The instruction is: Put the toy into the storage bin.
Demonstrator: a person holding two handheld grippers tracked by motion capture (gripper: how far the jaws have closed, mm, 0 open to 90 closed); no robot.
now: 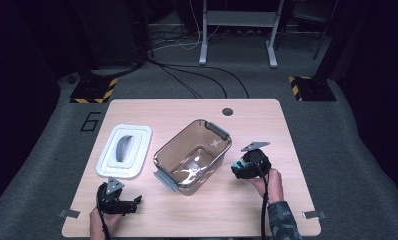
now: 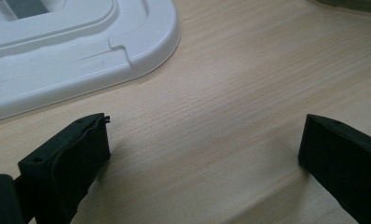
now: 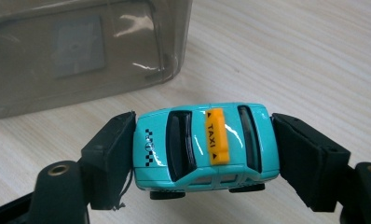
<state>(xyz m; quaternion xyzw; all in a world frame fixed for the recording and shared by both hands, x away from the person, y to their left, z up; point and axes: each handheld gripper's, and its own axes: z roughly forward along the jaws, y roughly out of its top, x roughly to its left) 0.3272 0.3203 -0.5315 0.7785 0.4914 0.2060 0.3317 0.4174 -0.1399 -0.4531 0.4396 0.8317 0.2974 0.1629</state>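
Observation:
A turquoise toy taxi (image 3: 206,147) with a yellow TAXI sign on its roof sits between the jaws of my right gripper (image 3: 204,154), which is shut on its front and rear ends. In the high view that right gripper (image 1: 243,168) is just right of a clear brownish plastic box (image 1: 193,154) with grey latches, and the taxi (image 1: 237,166) shows as a turquoise spot at its tip. The box wall (image 3: 81,51) rises close behind the taxi. My left gripper (image 1: 128,204) rests near the table's front left edge, open, with bare wood between its jaws (image 2: 202,154).
The box's white lid (image 1: 124,151) with a grey handle lies flat left of the box, and its corner (image 2: 81,51) is just ahead of the left gripper. A dark round hole (image 1: 227,111) sits at the table's far edge. Cables and stands cover the floor beyond.

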